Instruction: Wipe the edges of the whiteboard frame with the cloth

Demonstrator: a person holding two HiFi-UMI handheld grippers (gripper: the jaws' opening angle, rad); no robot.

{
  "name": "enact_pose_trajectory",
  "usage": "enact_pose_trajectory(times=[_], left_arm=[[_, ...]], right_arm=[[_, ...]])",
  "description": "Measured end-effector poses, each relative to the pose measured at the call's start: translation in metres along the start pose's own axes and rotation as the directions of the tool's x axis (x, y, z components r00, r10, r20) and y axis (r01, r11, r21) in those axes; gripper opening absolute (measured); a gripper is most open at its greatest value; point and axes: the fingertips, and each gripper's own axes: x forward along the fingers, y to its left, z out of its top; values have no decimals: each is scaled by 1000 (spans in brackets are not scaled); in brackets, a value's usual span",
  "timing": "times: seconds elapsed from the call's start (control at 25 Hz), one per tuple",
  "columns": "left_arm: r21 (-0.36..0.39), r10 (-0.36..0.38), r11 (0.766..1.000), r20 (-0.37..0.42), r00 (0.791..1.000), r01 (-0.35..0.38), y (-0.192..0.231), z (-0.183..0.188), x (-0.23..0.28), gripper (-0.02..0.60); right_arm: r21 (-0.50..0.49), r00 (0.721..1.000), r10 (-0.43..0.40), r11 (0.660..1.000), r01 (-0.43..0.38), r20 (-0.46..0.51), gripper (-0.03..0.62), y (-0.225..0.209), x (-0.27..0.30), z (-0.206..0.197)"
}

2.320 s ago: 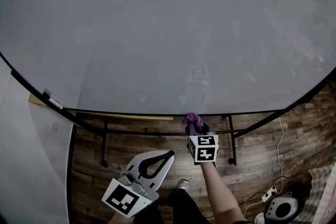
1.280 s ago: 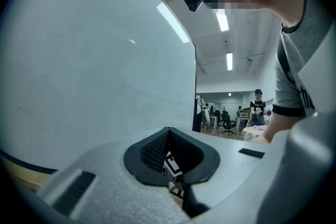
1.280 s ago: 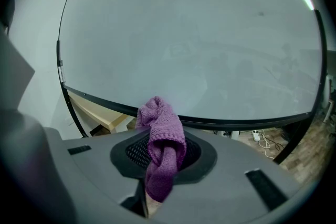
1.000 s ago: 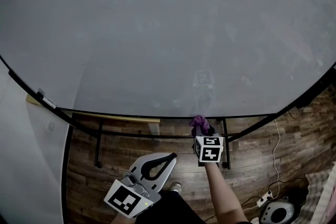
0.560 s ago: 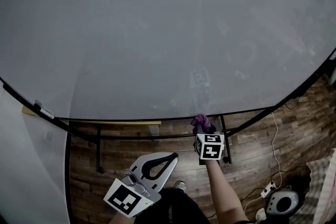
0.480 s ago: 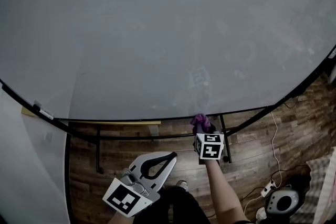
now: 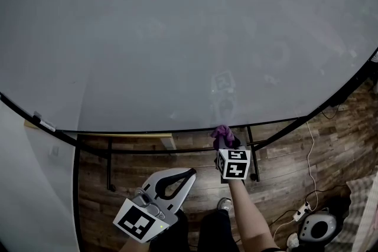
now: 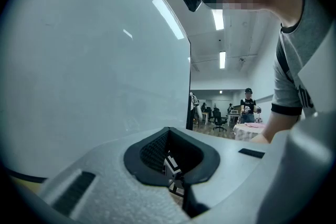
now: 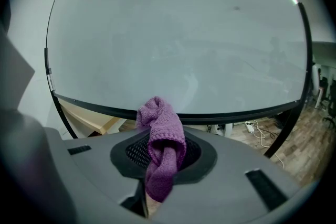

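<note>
Cloth [image 7: 221, 133] sits clamped in our right gripper [image 7: 225, 141], its bunched tip at the bottom edge of the whiteboard frame [image 7: 147, 130] for wiping, while our left gripper [image 7: 186, 174] hangs clear, jaws together, empty.

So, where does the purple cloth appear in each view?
Head view: cloth low centre, at the frame's bottom edge.
Left gripper view: not in it.
Right gripper view: centre, in the right hand-held gripper.
Shared landmark: black frame.
</note>
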Motion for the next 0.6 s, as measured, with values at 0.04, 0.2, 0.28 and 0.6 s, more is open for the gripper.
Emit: enact_pose_trajectory(times=[0.04, 0.2, 0.28, 0.6], left_arm=[[0, 4, 1000, 0, 1000, -4, -5, 0, 7, 17], [-2, 11, 1000, -3, 1000, -11, -29, -1, 36, 17], [-1, 12, 1000, -8, 1000, -12, -39, -2, 49, 17], [5, 33, 999, -4, 999, -33, -61, -1, 88, 17]], right_arm=[[-5, 1000, 7, 1000, -7, 2, 72, -7, -1, 0], [-26, 999, 33, 999, -33, 7, 72, -33, -3, 1], [-32, 999, 44, 999, -43, 5, 72, -44, -4, 0], [-41, 998, 58, 997, -58, -4, 72, -89, -10, -3]])
